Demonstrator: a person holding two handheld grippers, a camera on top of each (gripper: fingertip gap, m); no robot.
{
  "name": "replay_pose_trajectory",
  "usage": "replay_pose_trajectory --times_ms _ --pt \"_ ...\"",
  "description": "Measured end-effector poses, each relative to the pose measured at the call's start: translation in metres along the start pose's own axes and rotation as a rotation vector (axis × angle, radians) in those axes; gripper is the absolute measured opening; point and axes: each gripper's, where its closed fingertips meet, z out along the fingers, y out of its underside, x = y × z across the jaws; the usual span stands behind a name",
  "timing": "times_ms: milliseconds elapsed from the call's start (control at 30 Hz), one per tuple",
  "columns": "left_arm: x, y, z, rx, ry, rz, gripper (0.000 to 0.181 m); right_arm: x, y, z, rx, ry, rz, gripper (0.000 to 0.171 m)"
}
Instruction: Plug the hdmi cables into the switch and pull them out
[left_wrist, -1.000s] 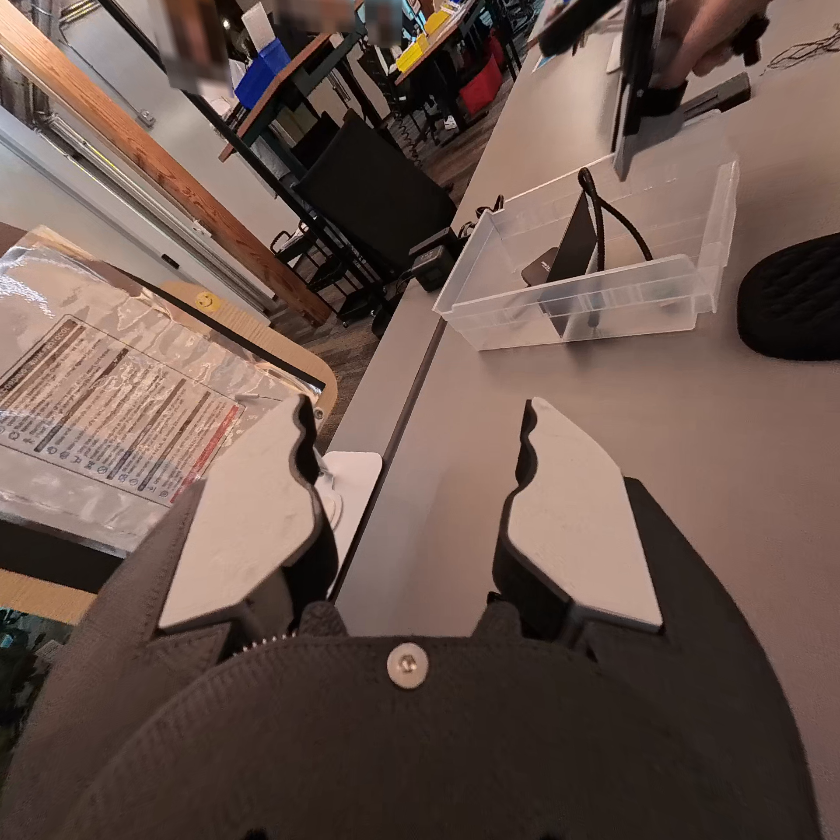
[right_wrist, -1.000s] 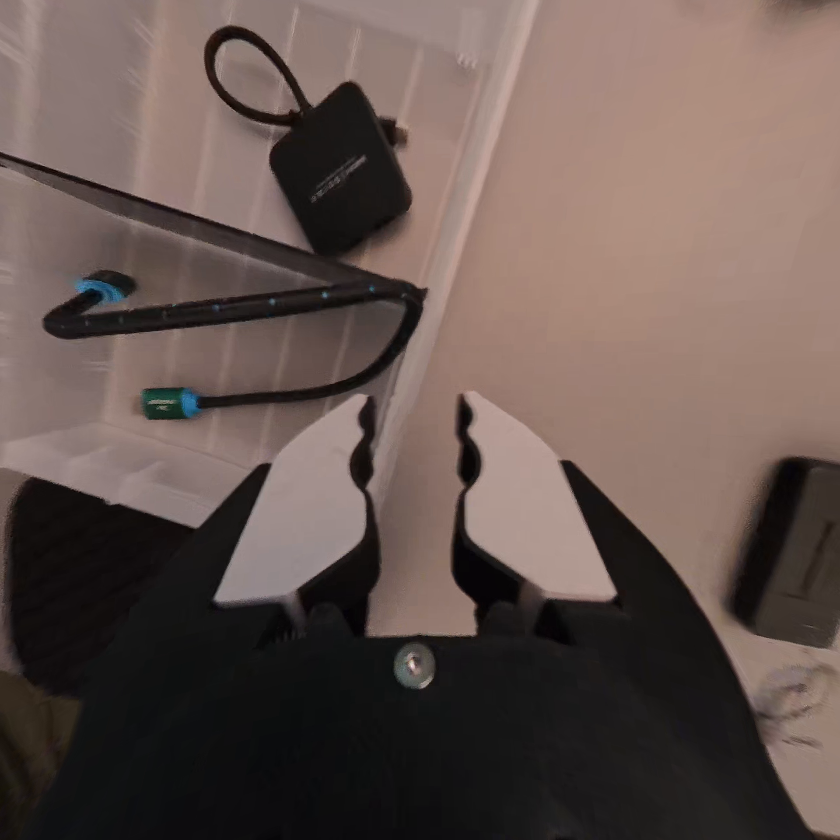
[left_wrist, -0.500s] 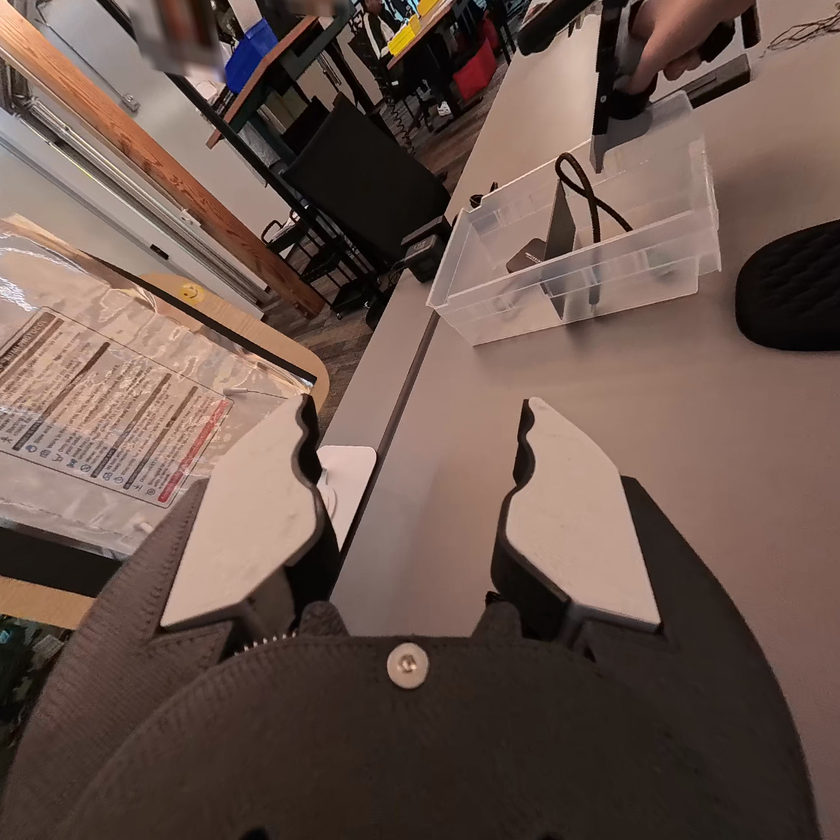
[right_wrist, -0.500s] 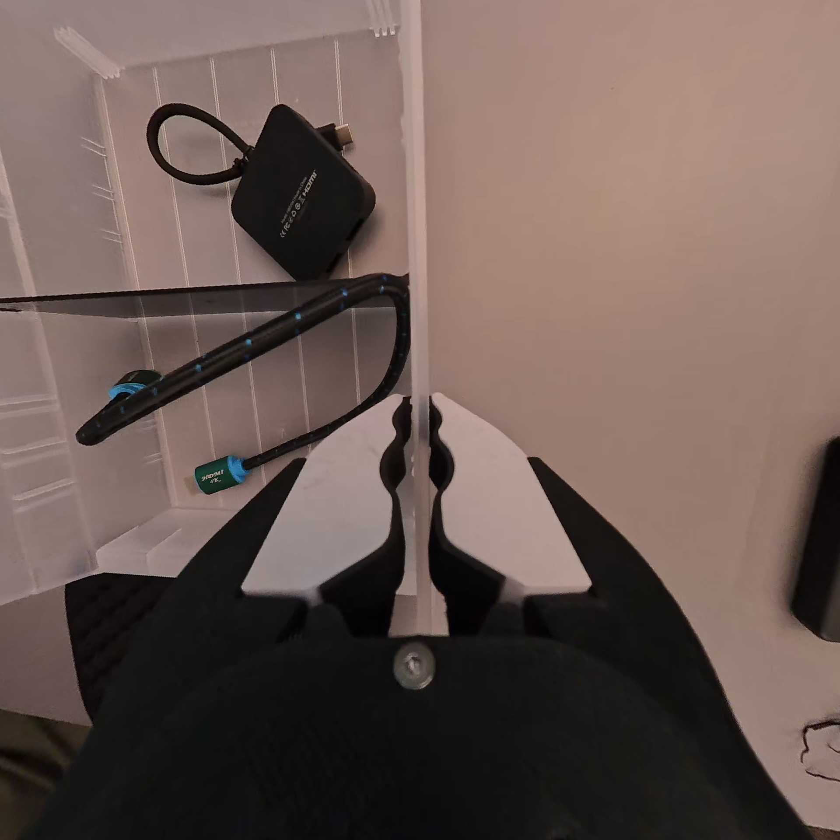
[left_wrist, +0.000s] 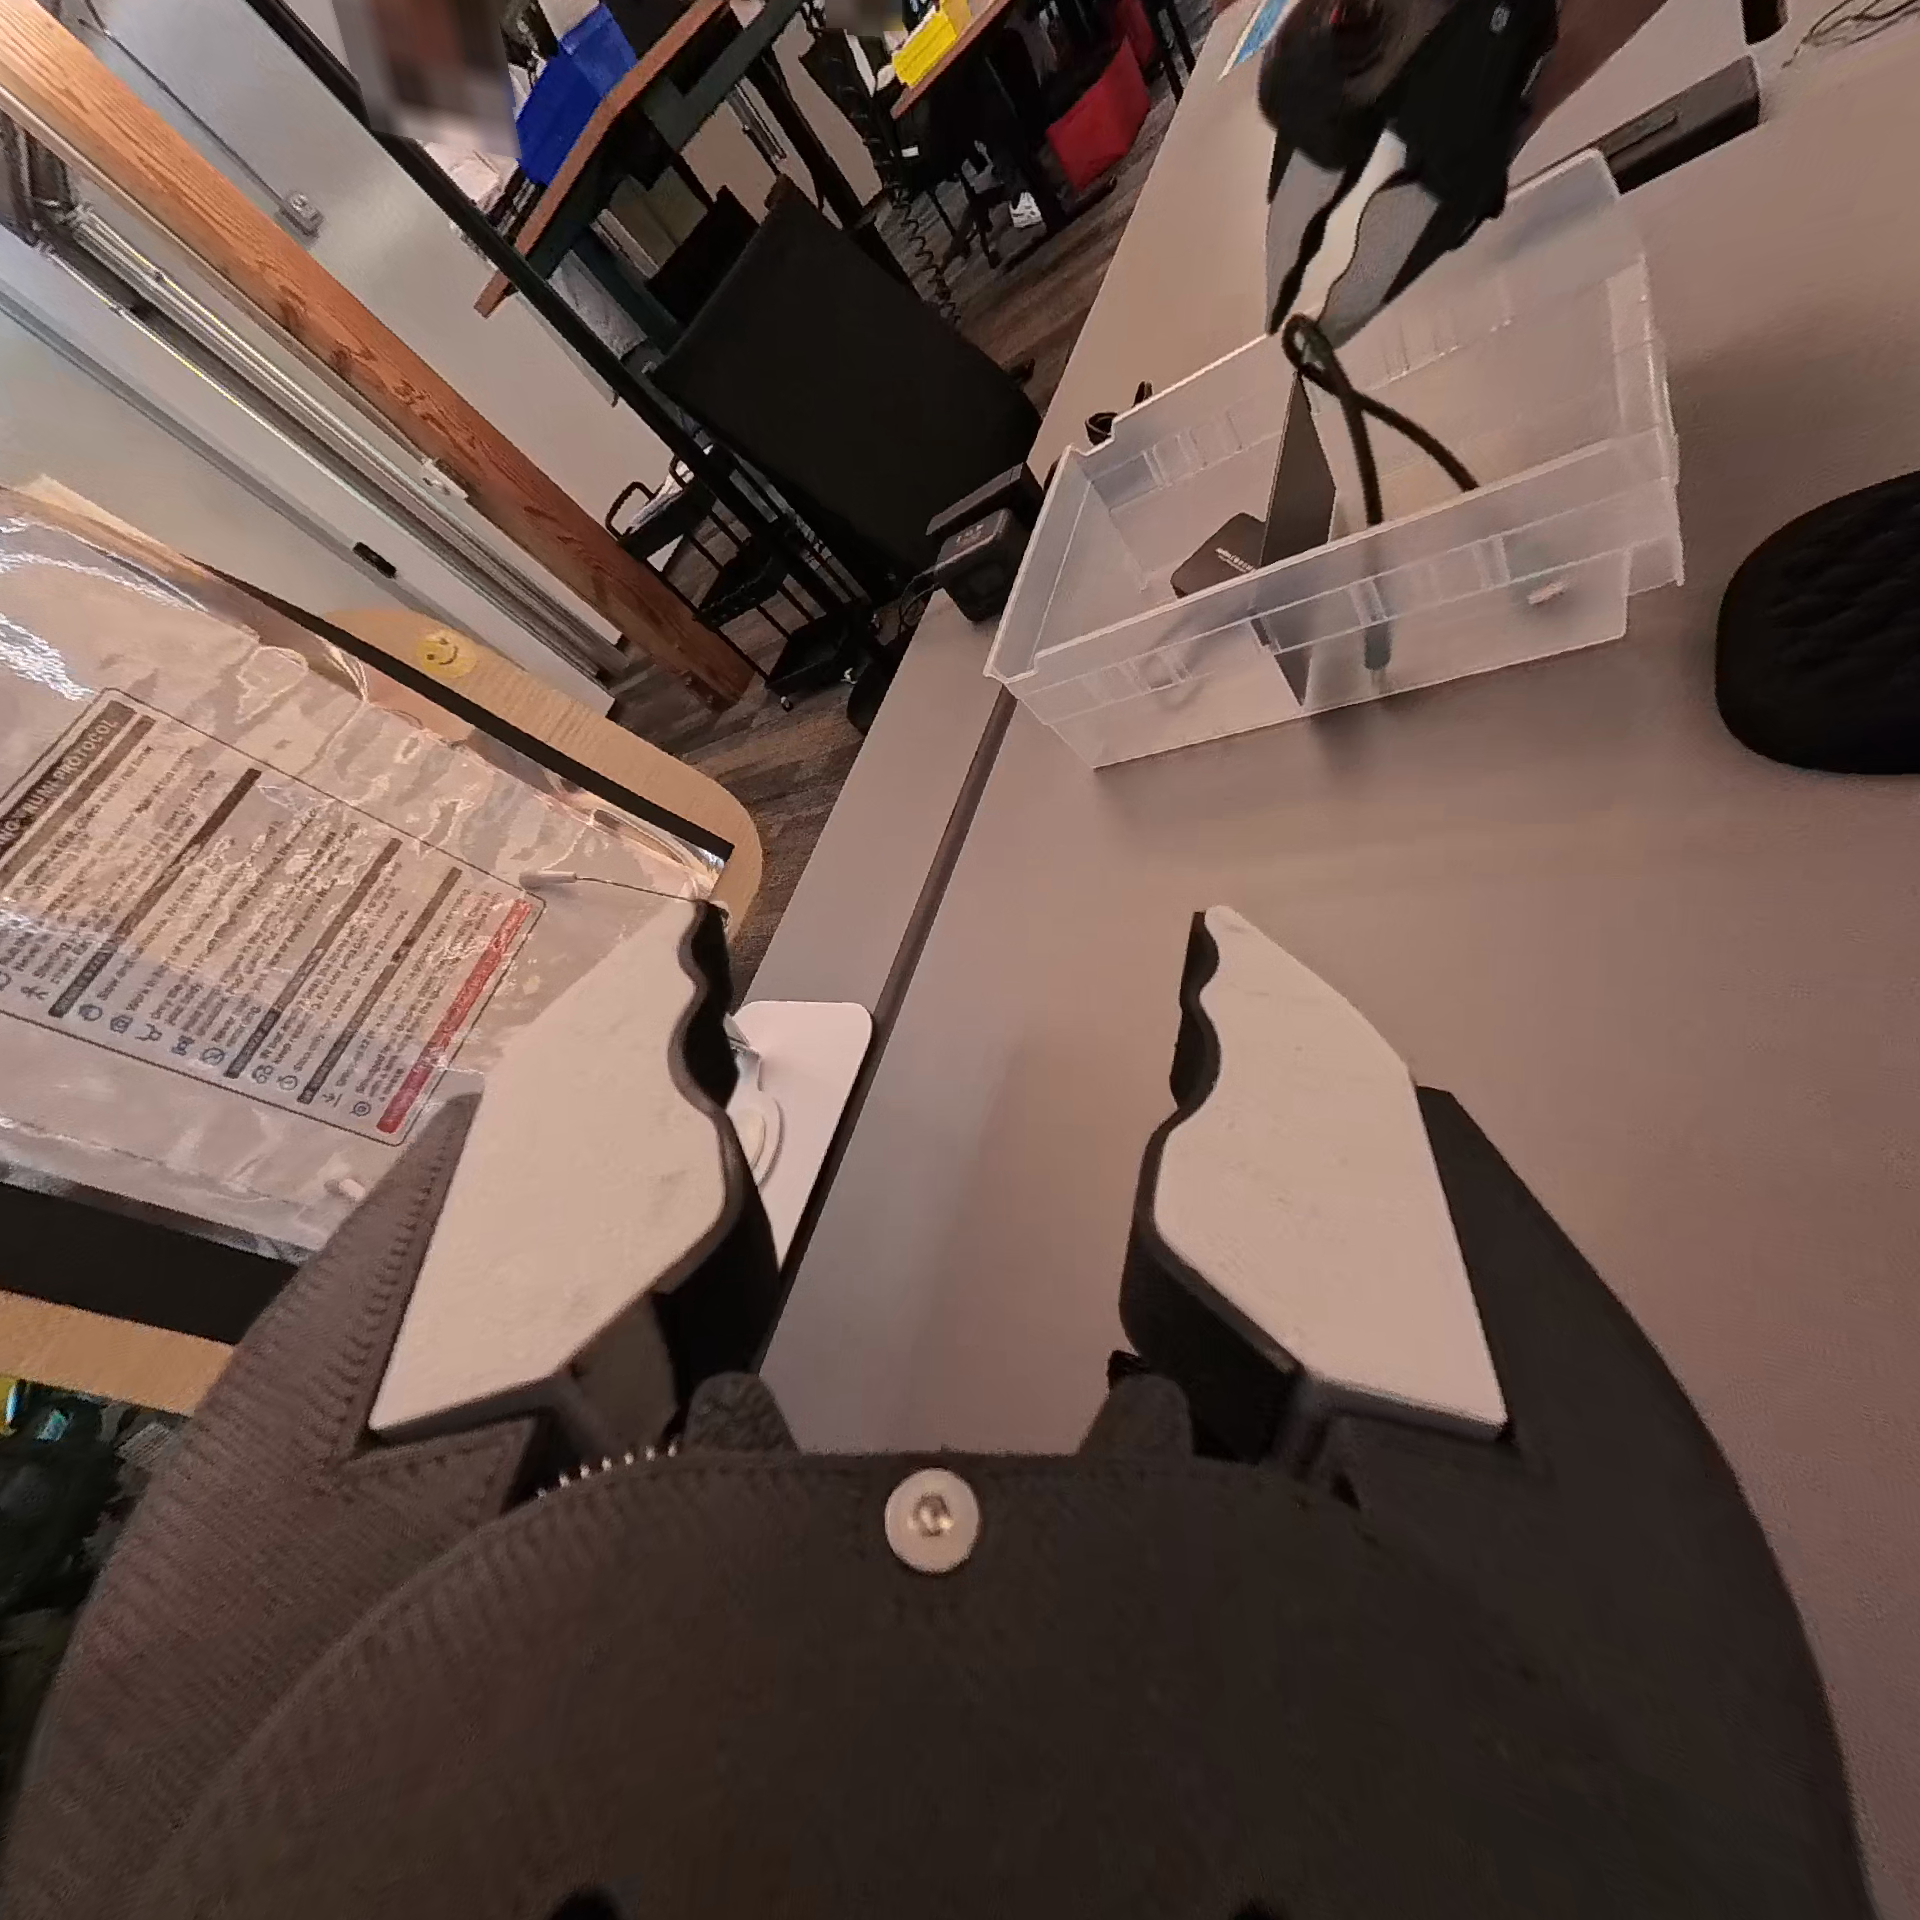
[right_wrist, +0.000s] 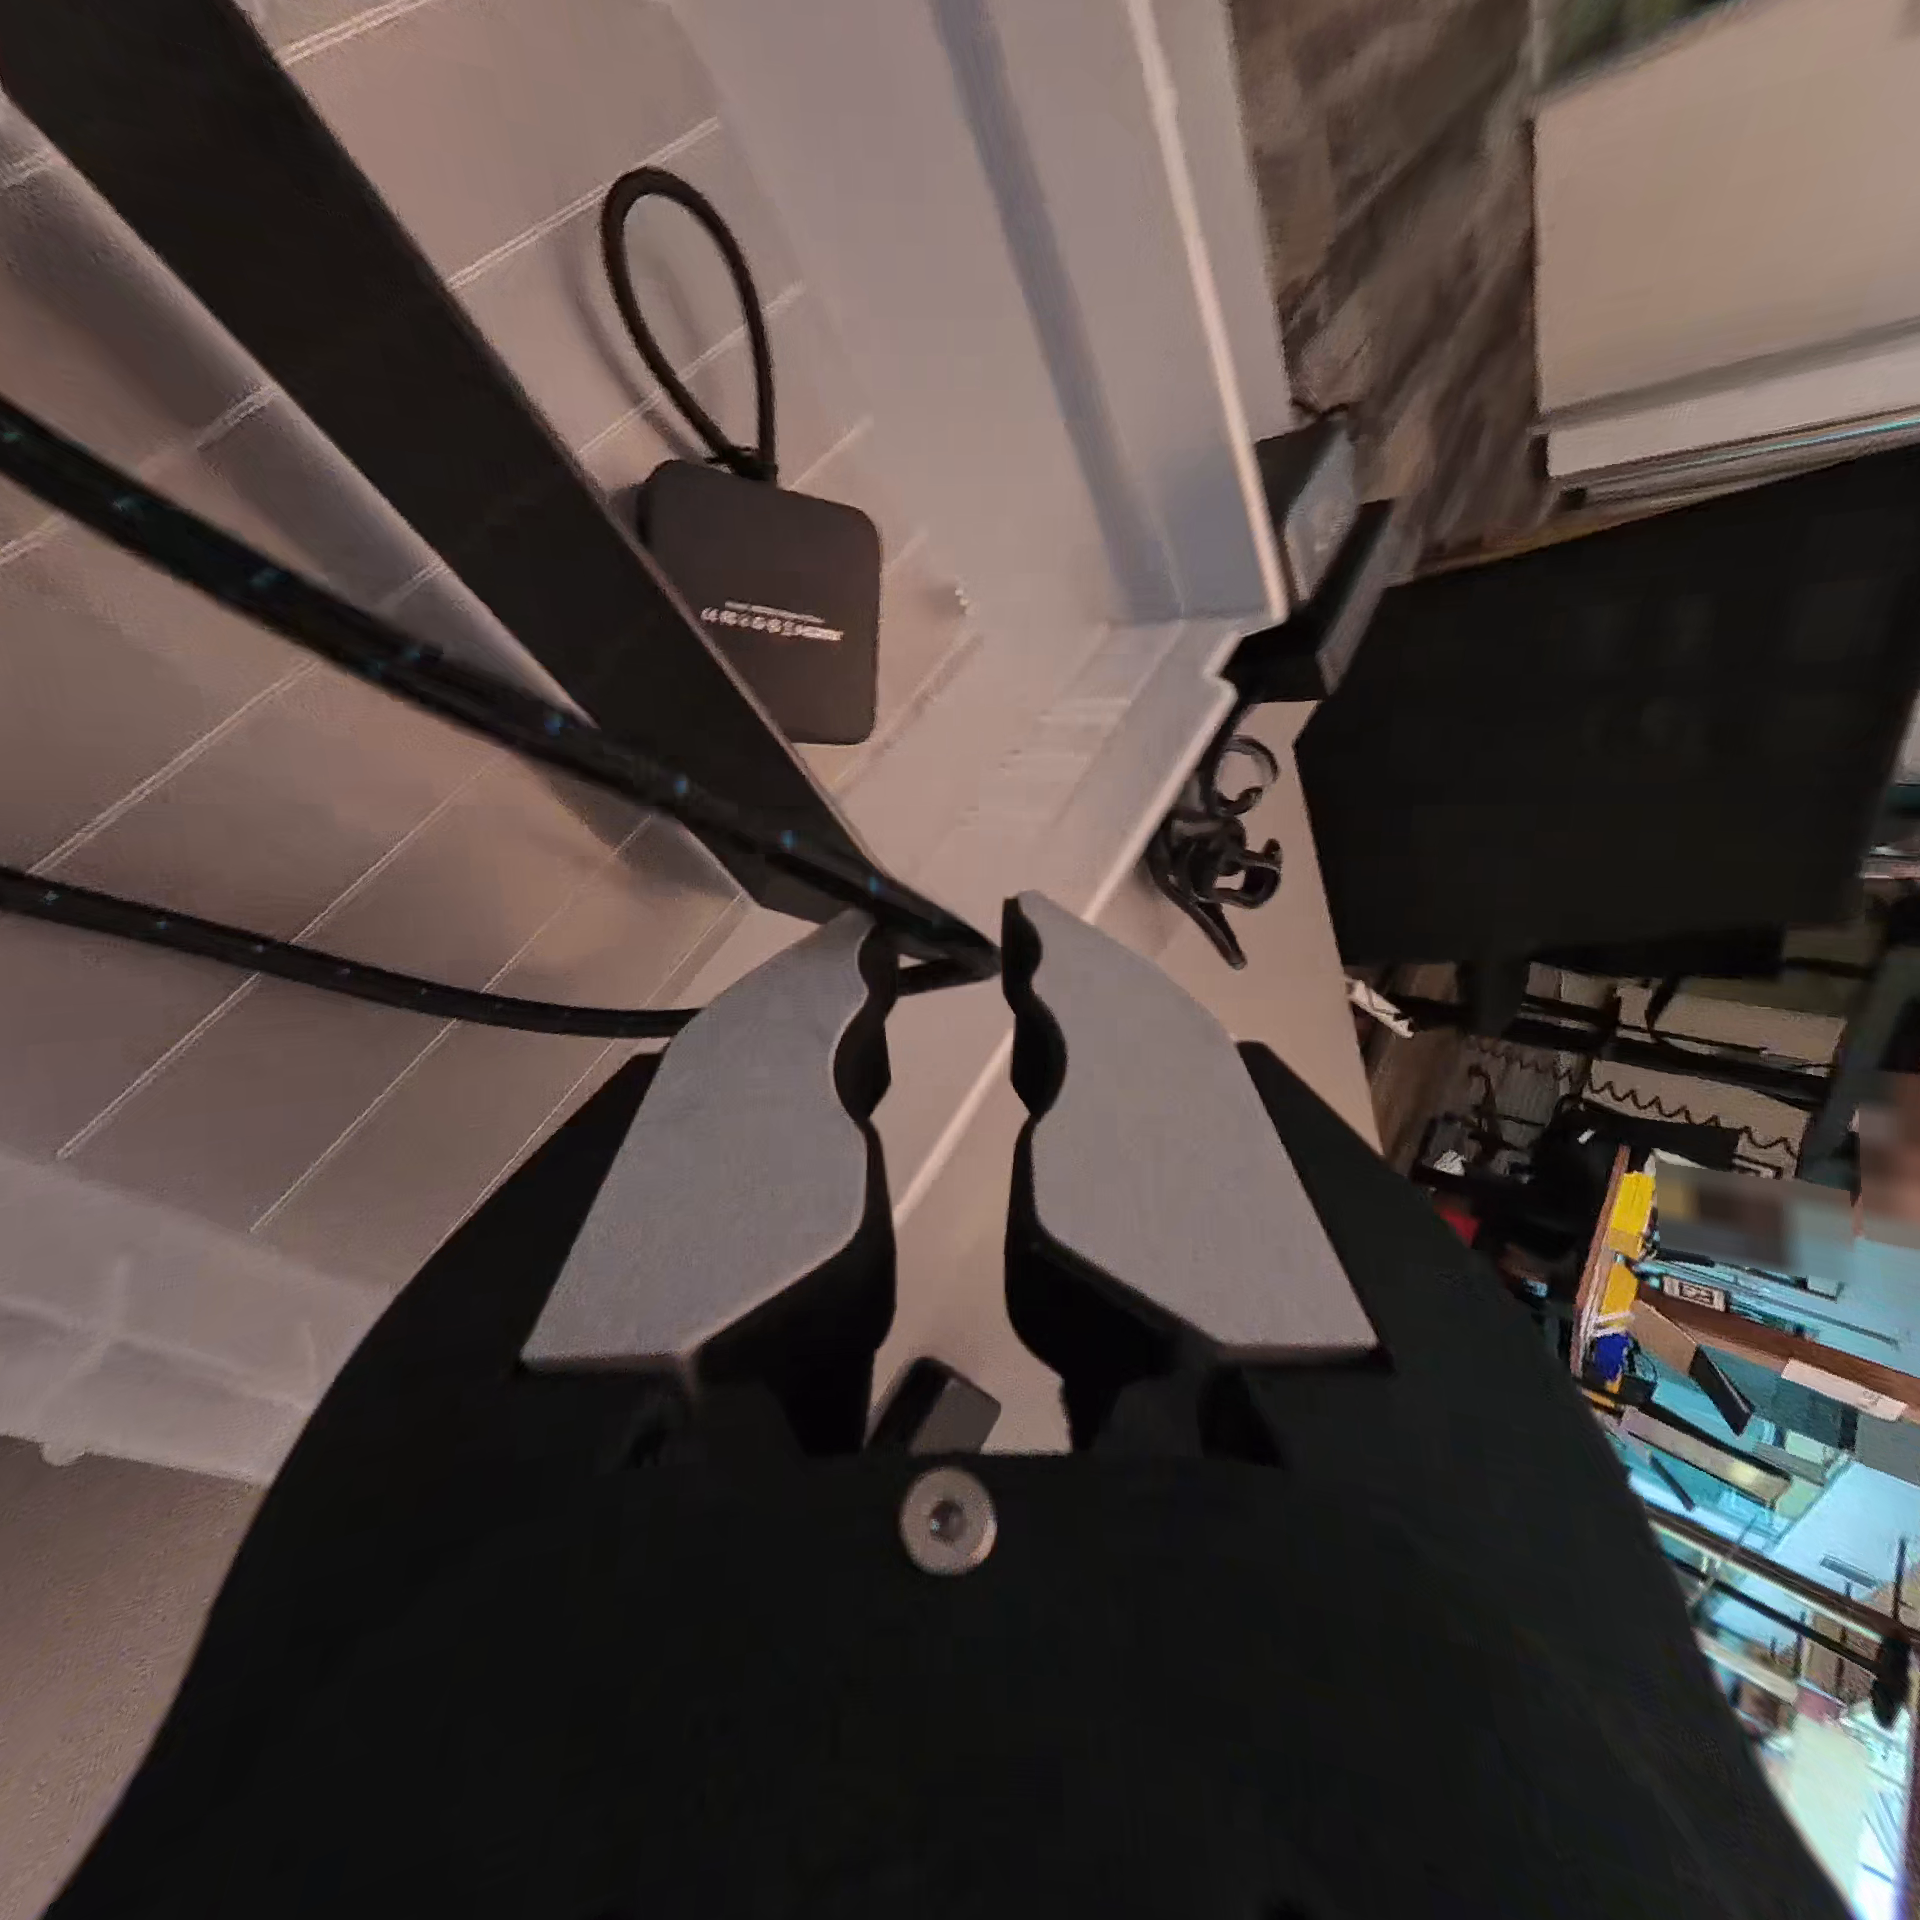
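A clear plastic bin (left_wrist: 1143, 717) stands on the grey table, split by a dark divider (left_wrist: 1299, 468). A black square switch (right_wrist: 769, 603) lies on the bin floor; it also shows in the left wrist view (left_wrist: 1226, 545). A black braided hdmi cable (right_wrist: 551, 719) with blue flecks hangs over the divider. My right gripper (right_wrist: 935, 930) is above the bin, nearly closed, with the cable's bend pinched between its tips; the left wrist view (left_wrist: 1309, 312) shows it too. My left gripper (left_wrist: 956, 935) is open and empty, low over the table's left part, well short of the bin.
A black mesh pad (left_wrist: 1829, 644) lies right of the bin. A plastic-covered printed sheet (left_wrist: 260, 935) and a white plate (left_wrist: 810, 1049) are at the left by the table seam. A black chair (left_wrist: 831, 343) and a power adapter (left_wrist: 977, 540) are beyond the edge.
My right gripper left the bin's wall, swung round over the bin and closed on the cable's bend. My left gripper stayed open and hardly moved.
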Motion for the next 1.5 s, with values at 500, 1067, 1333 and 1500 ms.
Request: replay_pose_trajectory --times_ms 500,1067,1333,1500 --pt "-0.001 0.001 -0.002 -0.011 -0.001 0.001 0.081 -0.034 0.027 0.017 -0.393 -0.261 0.095 0.027" --pt "-0.071 0.004 -0.07 0.024 -0.214 -0.108 0.079 -0.06 0.084 -0.036 -0.338 -0.453 0.751 0.019" --pt "-0.118 0.044 -0.129 -0.079 -0.388 -0.19 0.077 -0.067 0.088 -0.035 -0.361 -0.43 0.705 0.02" --pt "-0.135 0.096 -0.169 -0.122 -0.381 -0.378 0.071 -0.07 0.089 -0.037 -0.358 -0.458 0.731 0.019"
